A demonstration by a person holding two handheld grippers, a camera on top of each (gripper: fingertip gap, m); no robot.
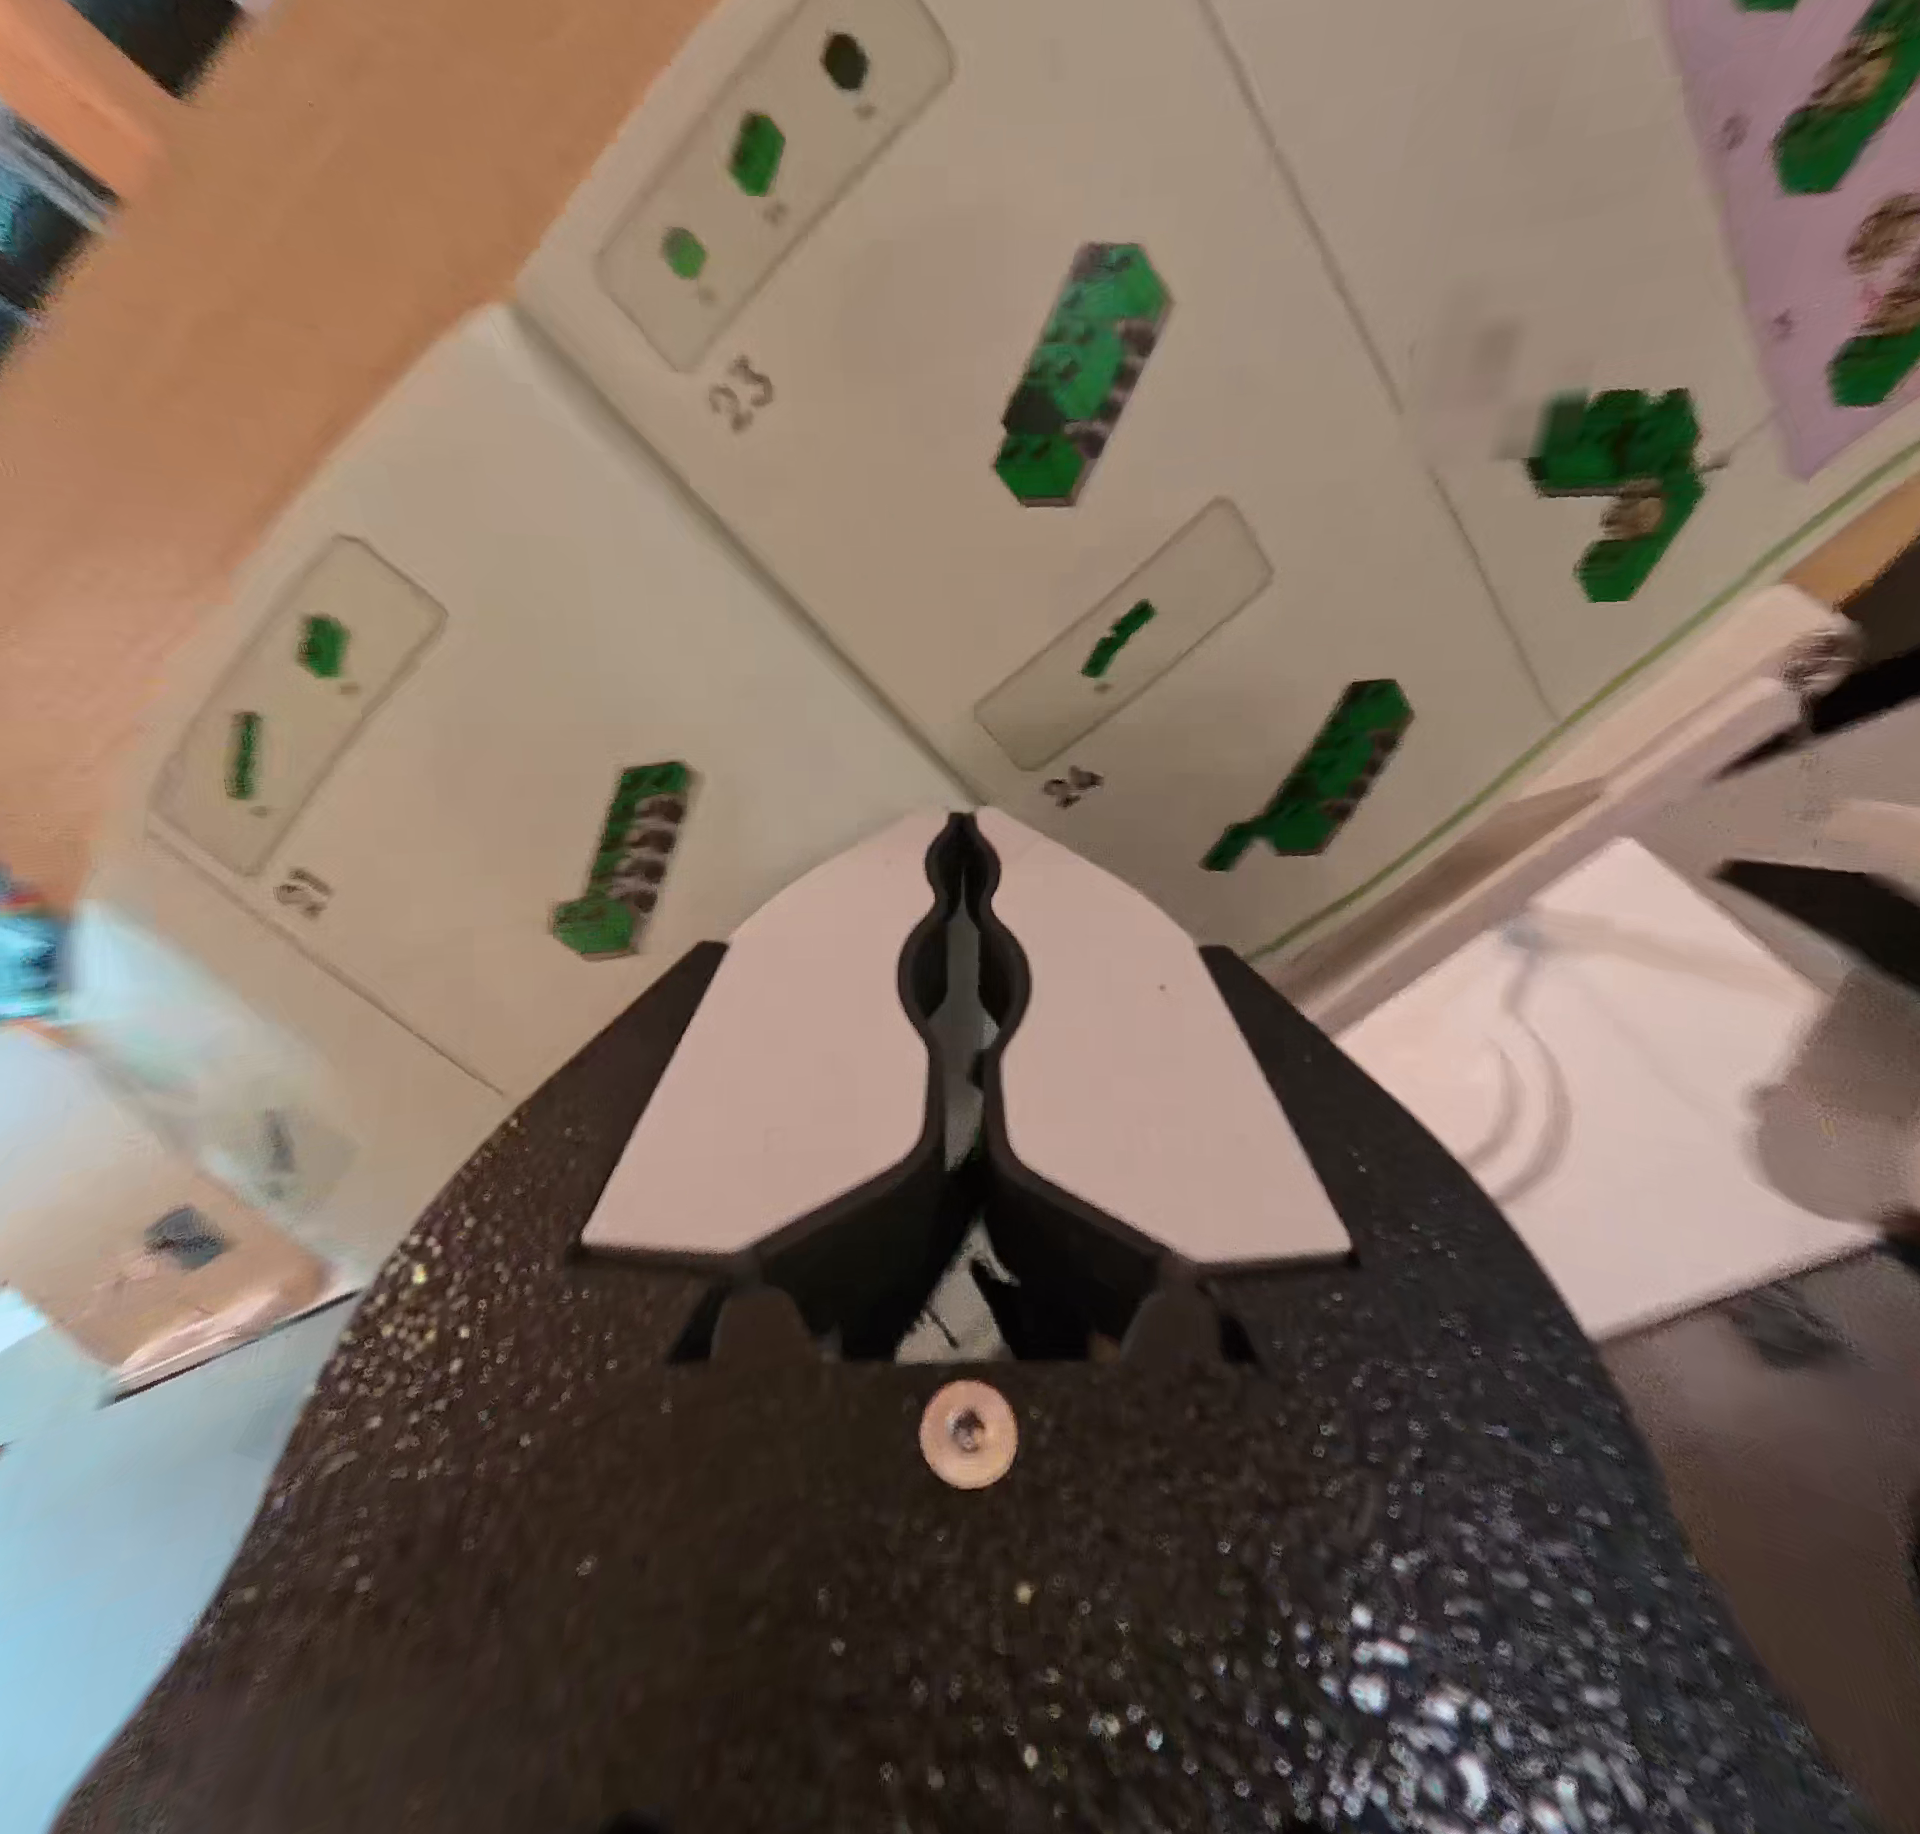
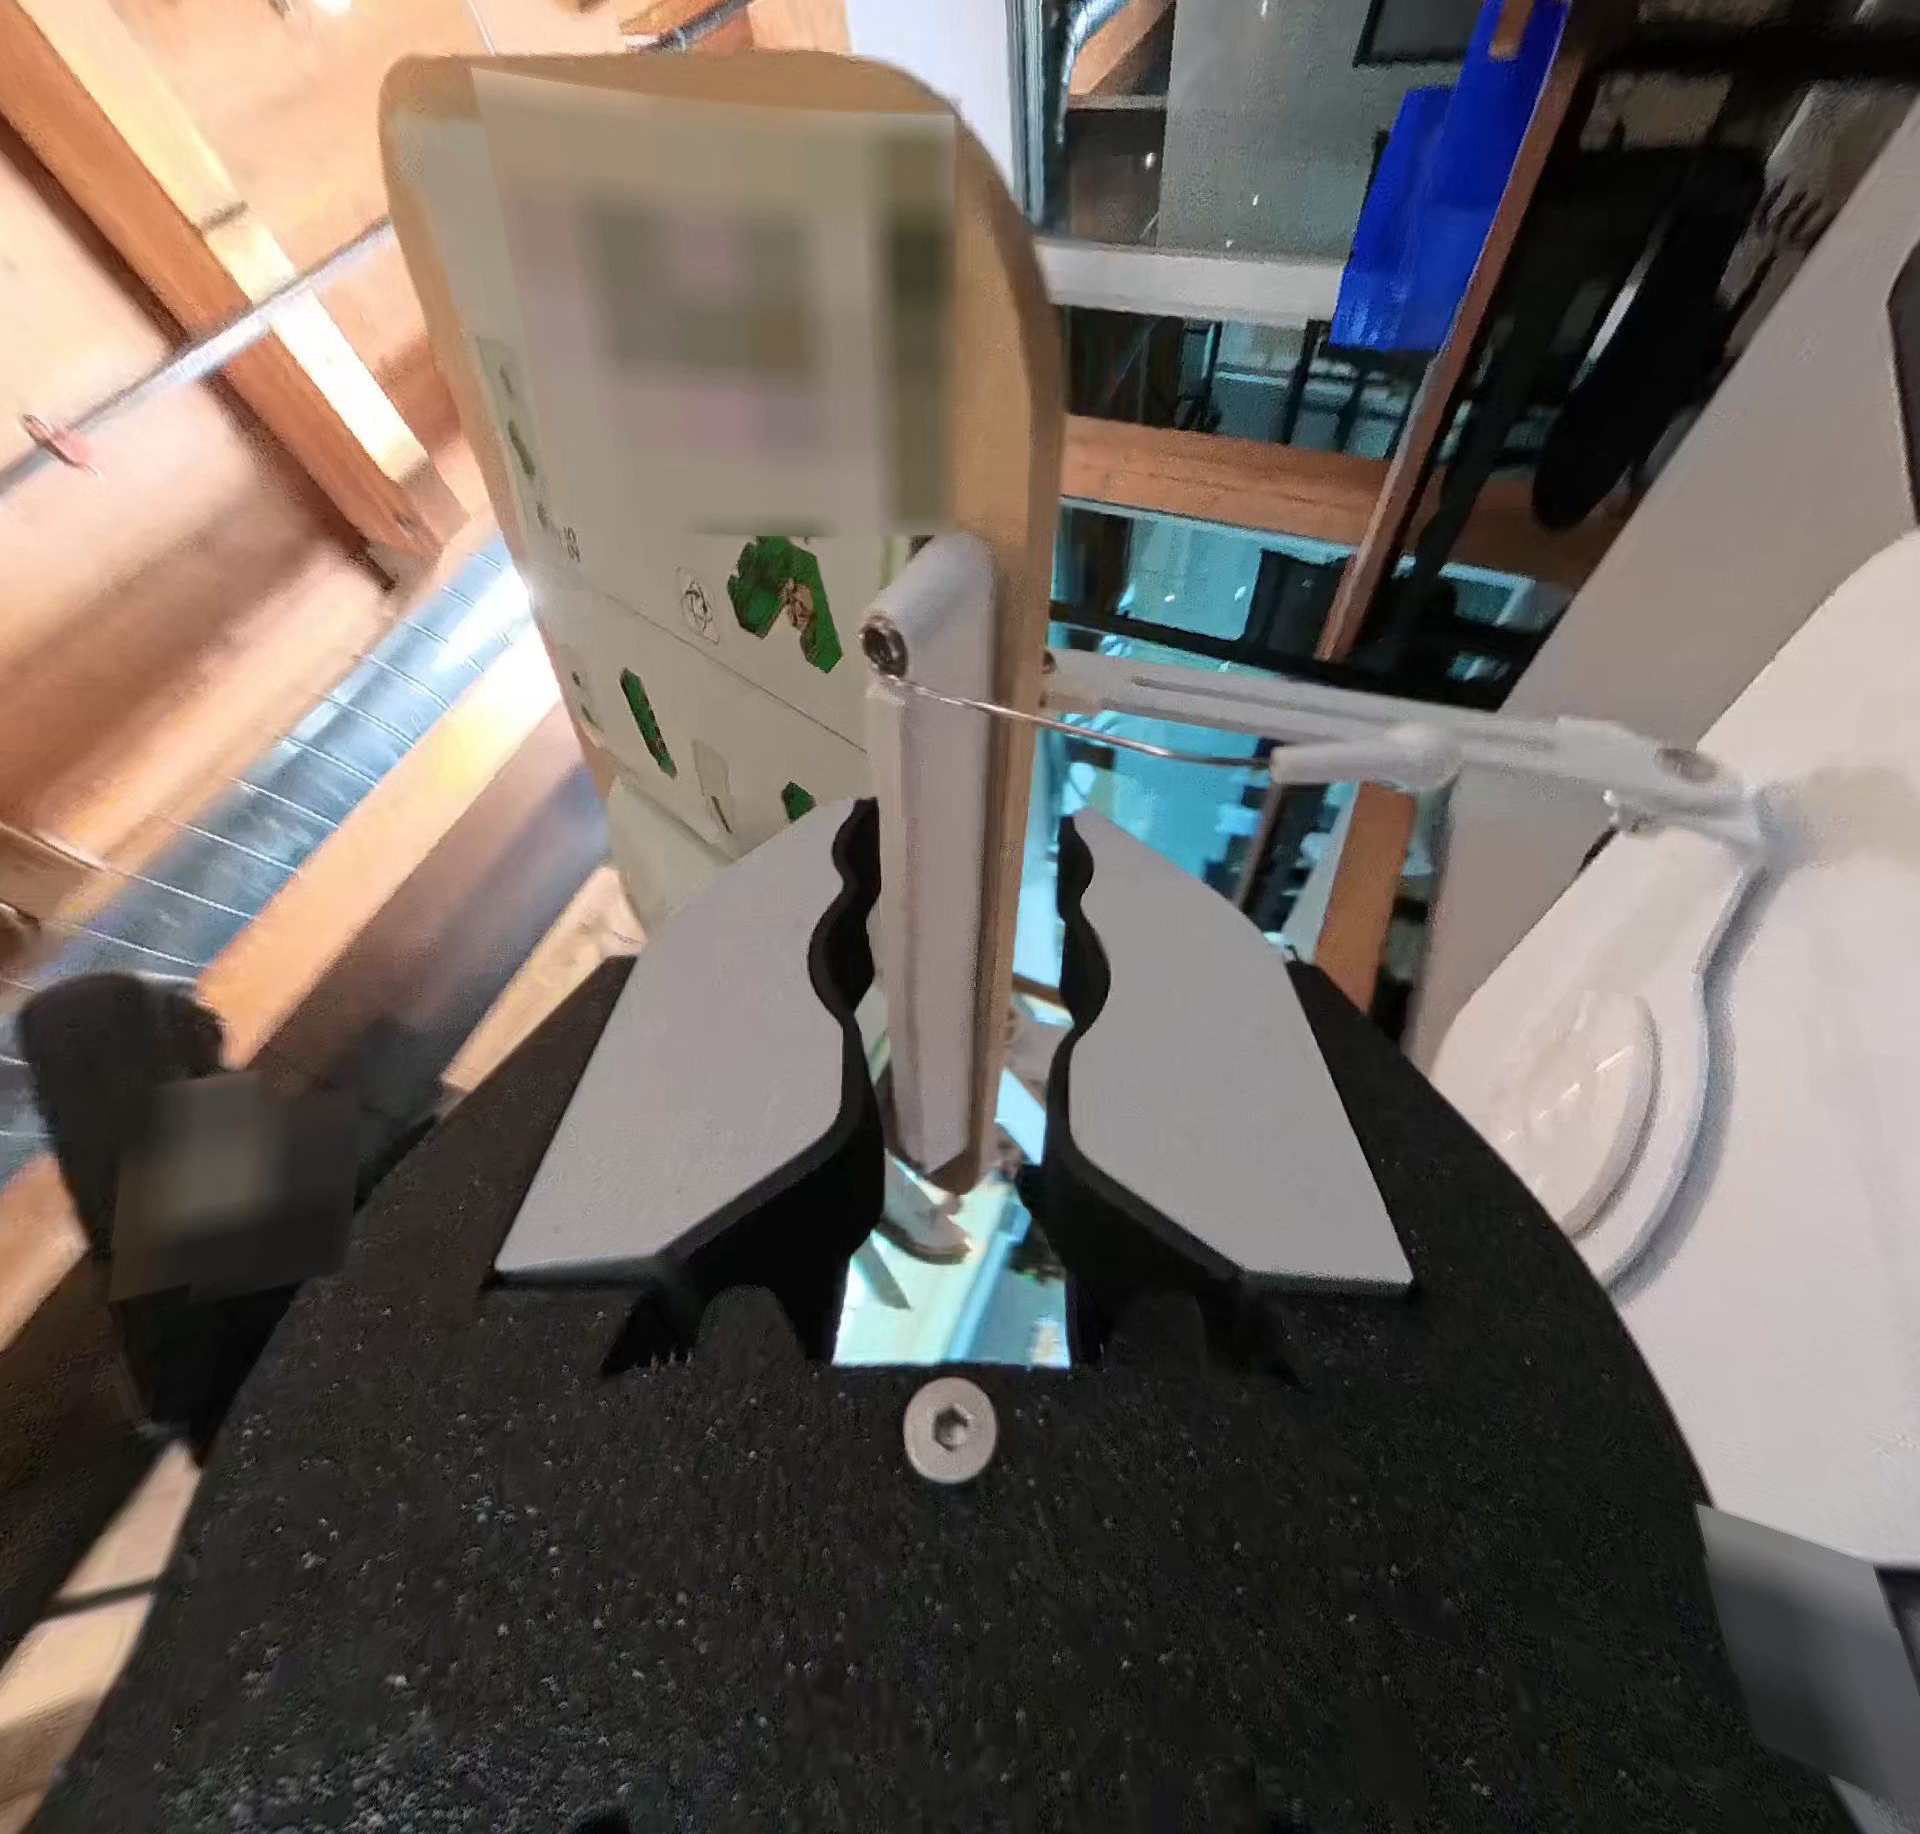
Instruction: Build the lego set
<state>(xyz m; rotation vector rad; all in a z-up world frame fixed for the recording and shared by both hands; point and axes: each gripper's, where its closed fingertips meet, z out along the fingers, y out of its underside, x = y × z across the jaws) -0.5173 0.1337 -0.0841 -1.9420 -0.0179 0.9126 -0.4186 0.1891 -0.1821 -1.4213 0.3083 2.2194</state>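
The left gripper [image 1: 966, 828] hangs right in front of the open instruction booklet [image 1: 831, 496], its jaws pressed together at the tips. A thin white strip shows in the slit between them, possibly a page edge, but the left wrist view does not make clear whether anything is really pinched. The right gripper [image 2: 961, 849] has its jaws apart, one on each side of the grey upright bar [image 2: 930, 911] of the wooden book stand [image 2: 1013, 350] that props the booklet up; neither jaw clearly touches the bar.

No loose bricks or half-built model can be made out in either view. The only bricks visible are the green ones printed on the booklet's pages. A blurred clear bag [image 1: 208, 1088] lies to the left of the booklet and may hold parts, though its contents cannot be told.

Judged from this, the step in hand looks like turning or settling a page, not building. The risks follow from that. If the left gripper is clamped on paper and pulls away from the stand, the page could crease or tear. The thin wire page holder [image 2: 1081, 719] crossing beside the bar could snag the right gripper's jaws. A hard squeeze or sideways push on the bar could tip the stand, dropping the booklet and losing the page.
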